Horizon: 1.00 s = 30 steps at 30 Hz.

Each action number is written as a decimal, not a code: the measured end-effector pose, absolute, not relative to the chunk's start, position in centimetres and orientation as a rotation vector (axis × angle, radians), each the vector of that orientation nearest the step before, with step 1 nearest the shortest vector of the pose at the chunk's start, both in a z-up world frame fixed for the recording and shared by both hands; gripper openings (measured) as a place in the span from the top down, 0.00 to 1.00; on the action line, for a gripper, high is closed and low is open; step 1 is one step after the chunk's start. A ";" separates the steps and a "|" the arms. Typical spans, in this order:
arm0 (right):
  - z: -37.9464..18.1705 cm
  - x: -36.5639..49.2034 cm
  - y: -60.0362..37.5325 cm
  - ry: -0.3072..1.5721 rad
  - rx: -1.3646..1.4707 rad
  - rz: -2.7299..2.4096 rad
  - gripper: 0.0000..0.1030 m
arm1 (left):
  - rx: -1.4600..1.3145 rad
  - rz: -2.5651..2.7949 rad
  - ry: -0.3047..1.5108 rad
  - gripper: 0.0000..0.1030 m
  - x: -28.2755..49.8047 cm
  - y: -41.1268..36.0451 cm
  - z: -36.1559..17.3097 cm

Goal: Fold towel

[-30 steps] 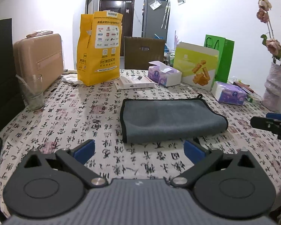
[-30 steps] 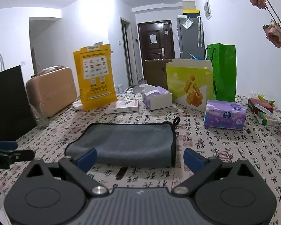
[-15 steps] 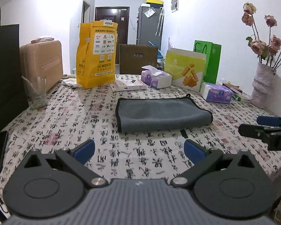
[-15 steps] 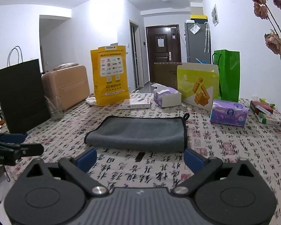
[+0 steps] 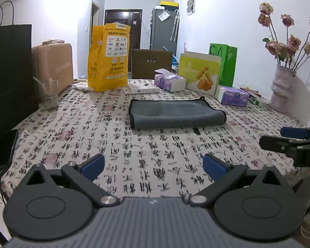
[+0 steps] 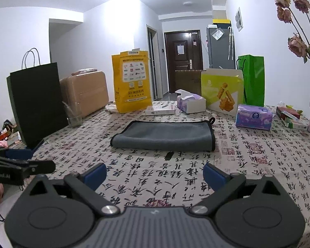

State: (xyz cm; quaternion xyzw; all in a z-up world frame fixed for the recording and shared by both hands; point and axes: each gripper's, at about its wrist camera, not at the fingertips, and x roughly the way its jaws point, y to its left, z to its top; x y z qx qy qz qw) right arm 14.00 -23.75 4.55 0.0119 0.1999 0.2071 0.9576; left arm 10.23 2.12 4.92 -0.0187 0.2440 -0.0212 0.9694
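Note:
A grey towel with black edging (image 5: 175, 113) lies folded flat in the middle of the table with the calligraphy cloth; it also shows in the right wrist view (image 6: 165, 135). My left gripper (image 5: 154, 165) is open and empty, well short of the towel near the table's front edge. My right gripper (image 6: 155, 174) is open and empty, also well back from the towel. The right gripper shows at the right edge of the left wrist view (image 5: 289, 142), and the left gripper at the left edge of the right wrist view (image 6: 20, 165).
Along the back stand a yellow bag (image 5: 108, 55), tissue boxes (image 5: 169, 80) (image 6: 254, 116), a yellow-green box (image 5: 200, 73) and a green bag (image 6: 252, 80). A glass (image 5: 47, 95), black bag (image 6: 37, 101) and phone (image 5: 4, 148) are left; a vase (image 5: 283, 88) is right.
Both grippers have drawn back from the towel toward the table's front edge and risen a little. The towel has not moved and both grippers stay open.

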 end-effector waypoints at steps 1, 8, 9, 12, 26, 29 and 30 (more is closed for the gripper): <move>4.5 13.6 -23.8 0.402 0.025 0.419 0.03 | -0.035 -0.044 0.491 0.00 9.9 2.1 4.8; 3.8 11.1 -24.0 0.351 0.028 0.429 0.00 | -0.023 -0.049 0.482 0.00 7.9 1.8 4.1; 3.7 10.7 -24.0 0.342 0.019 0.423 0.00 | -0.017 -0.053 0.478 0.00 7.5 1.7 3.9; 3.4 9.6 -23.7 0.313 -0.002 0.406 0.00 | 0.004 -0.063 0.468 0.00 6.4 1.7 3.6; 1.4 6.1 -22.9 0.311 0.022 0.408 0.00 | 0.029 -0.042 0.439 0.00 3.5 1.5 2.6; 0.9 5.2 -22.4 0.321 0.012 0.432 0.00 | 0.045 -0.043 0.450 0.00 3.2 1.5 2.2; 0.8 4.9 -22.2 0.325 0.006 0.437 0.00 | 0.050 -0.037 0.457 0.00 3.0 1.6 2.0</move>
